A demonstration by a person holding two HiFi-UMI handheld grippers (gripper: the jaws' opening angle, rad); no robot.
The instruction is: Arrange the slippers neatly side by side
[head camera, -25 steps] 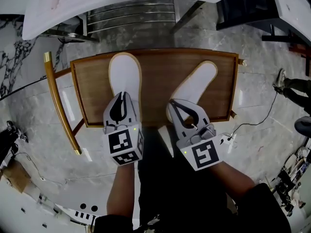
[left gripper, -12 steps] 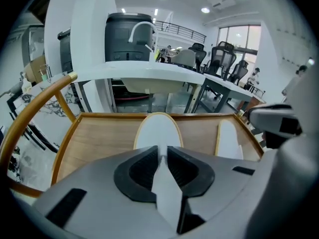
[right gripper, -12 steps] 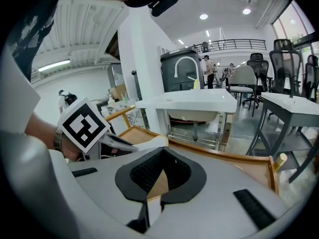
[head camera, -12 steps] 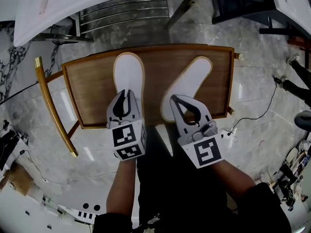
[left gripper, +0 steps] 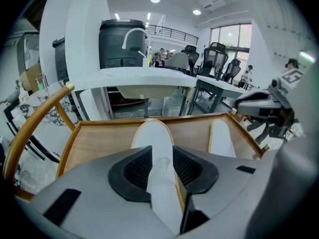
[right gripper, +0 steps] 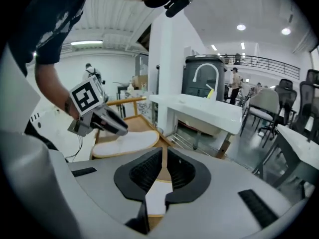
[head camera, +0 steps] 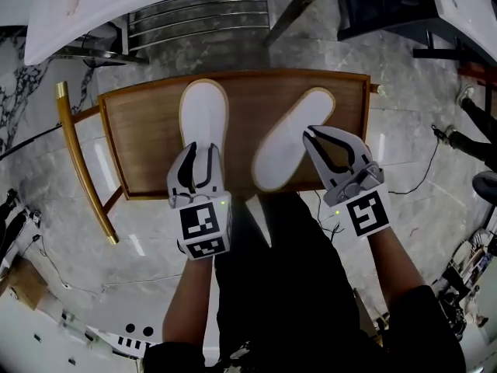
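Slippers (head camera: 203, 111) matt cloth; table (head camera: 147, 142) smooth wood; floor (head camera: 404, 115) glossy marble

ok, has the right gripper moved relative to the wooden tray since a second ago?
Yes. The right gripper has moved right, off the heel of the angled white slipper and toward the right edge of the brown wooden tray, jaws shut.

Both slippers (head camera: 203, 111) are white with tan edging, the surface (head camera: 147, 154) is brown wood-grain with a darker rim, and the floor (head camera: 70, 216) is grey-veined pale marble.
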